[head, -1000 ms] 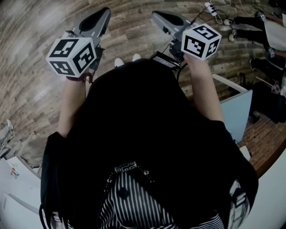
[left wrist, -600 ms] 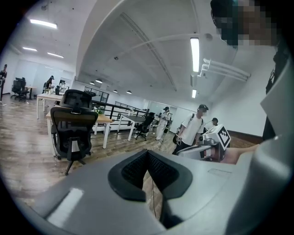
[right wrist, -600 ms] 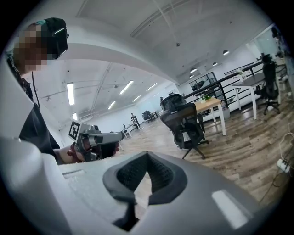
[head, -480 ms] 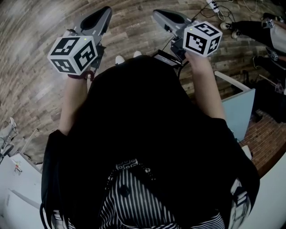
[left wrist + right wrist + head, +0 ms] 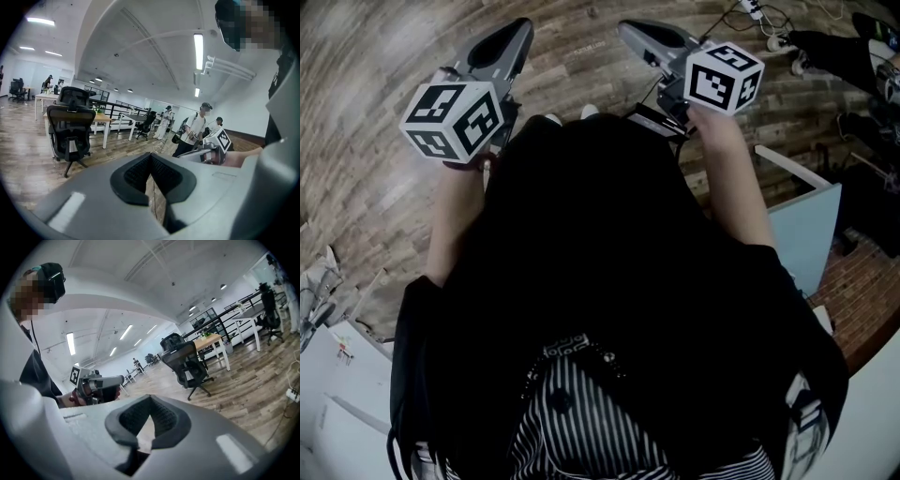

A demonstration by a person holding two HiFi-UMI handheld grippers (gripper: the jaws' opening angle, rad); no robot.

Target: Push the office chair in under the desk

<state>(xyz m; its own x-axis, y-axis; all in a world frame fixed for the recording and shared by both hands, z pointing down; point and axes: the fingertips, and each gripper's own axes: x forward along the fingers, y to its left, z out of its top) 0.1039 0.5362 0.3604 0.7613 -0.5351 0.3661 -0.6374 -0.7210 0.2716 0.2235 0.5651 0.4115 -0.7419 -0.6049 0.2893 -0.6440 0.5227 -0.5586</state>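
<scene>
The office chair (image 5: 69, 127) is black, with a net back, a headrest on top, two armrests and a star foot on wheels. I see it from behind. It stands just in front of a desk (image 5: 102, 120) with a wood top and white legs. It is off to the left of my left gripper (image 5: 151, 158) and well apart from it. Only open wood floor (image 5: 28, 154) lies between them. That gripper's jaws are pressed together with nothing in them. My right gripper (image 5: 150, 401) is closed tight and empty too, and from there the chair sits far off, up and a bit to the right. Further right, another black chair (image 5: 146, 123) sits by a white table (image 5: 133, 117), and some people (image 5: 197, 129) stand on the floor.
</scene>
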